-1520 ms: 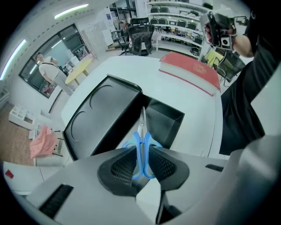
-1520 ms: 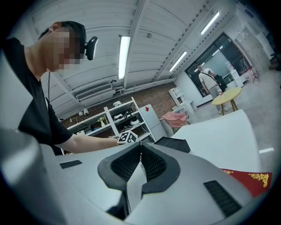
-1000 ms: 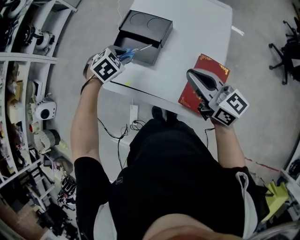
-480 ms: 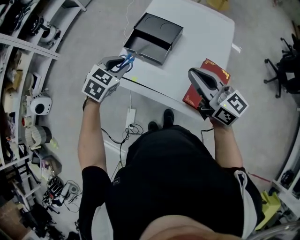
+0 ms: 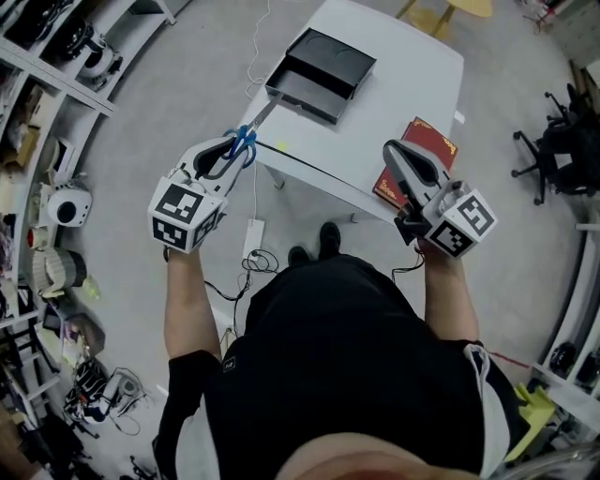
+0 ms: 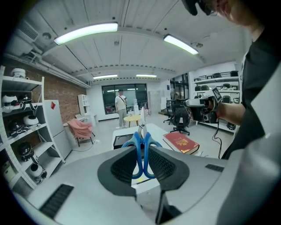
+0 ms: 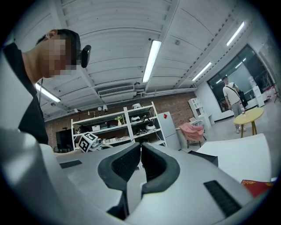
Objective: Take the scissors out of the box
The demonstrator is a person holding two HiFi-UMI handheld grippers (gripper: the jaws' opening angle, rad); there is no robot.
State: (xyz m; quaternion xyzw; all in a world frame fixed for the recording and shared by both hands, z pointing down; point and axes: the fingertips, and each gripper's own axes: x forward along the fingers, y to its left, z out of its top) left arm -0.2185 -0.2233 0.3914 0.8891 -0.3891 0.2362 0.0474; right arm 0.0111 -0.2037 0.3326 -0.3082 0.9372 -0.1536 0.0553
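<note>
Blue-handled scissors (image 5: 246, 141) are clamped by their handles in my left gripper (image 5: 234, 150), out past the table's left edge over the floor, with the blades pointing toward the black box (image 5: 323, 73). In the left gripper view the blue handles (image 6: 141, 149) sit between the pads and the open box (image 6: 124, 140) lies beyond them. The box stands at the far end of the white table (image 5: 412, 84). My right gripper (image 5: 398, 155) hovers over the red book (image 5: 419, 155) at the table's near right, shut with nothing in it; its pads (image 7: 131, 160) meet.
Shelves with gear (image 5: 56, 56) line the left side. Cables and a power strip (image 5: 253, 239) lie on the floor below the table edge. An office chair (image 5: 562, 141) stands at the right, a yellow stool (image 5: 450, 11) beyond the table. A person (image 6: 120, 105) stands far off.
My left gripper has lifted the scissors out of the box and carried them left and toward me, off the table edge. The right gripper has risen a little above the red book.
</note>
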